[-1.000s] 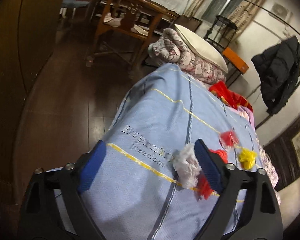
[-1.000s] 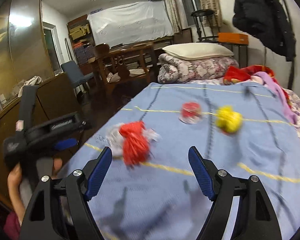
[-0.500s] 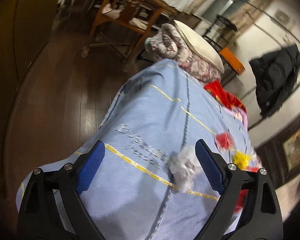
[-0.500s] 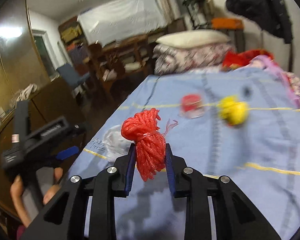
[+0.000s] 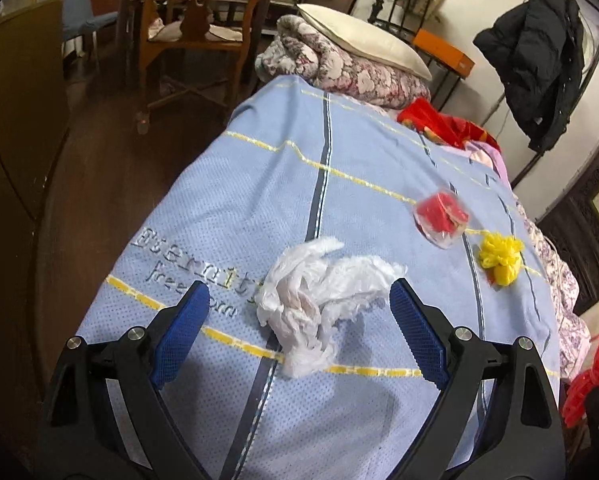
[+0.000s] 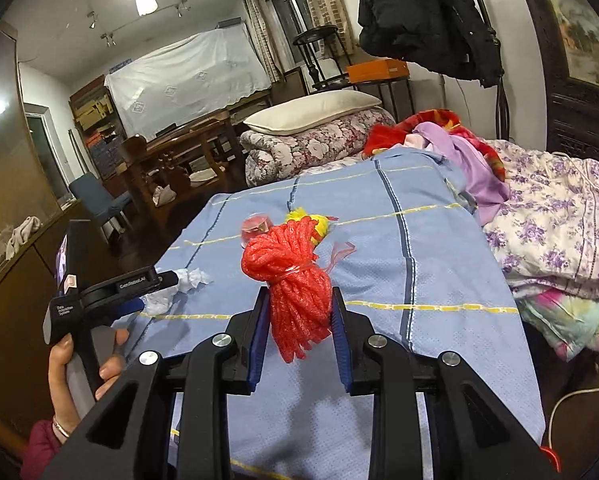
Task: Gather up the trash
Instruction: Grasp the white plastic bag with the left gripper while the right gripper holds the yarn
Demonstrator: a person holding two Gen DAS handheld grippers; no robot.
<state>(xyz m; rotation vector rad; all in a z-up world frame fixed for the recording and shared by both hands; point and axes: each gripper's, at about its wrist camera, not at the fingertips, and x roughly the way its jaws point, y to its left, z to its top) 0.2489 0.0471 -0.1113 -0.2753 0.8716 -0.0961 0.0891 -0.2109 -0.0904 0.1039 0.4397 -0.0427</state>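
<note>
lifted red mesh bundle (image 6: 295, 280) in right claw (image 6: 299, 332).

1. On the bed (image 5: 259, 184), between the left tongs (image 5: 299, 332): crumpled bag (image 5: 319, 300).
2. Farther back, right: wrapped cup (image 5: 441, 216), tassel bundle (image 5: 499, 256) beside.
3. Between the right tongs (image 6: 299, 316), above the bed: mesh bundle (image 6: 295, 276).

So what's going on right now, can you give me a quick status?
Right gripper shut on red mesh bundle, lifted. Left gripper open around white crumpled bag on blue bedspread. Yellow bundle, red wrapper still lying there. Nothing blocking.
</note>
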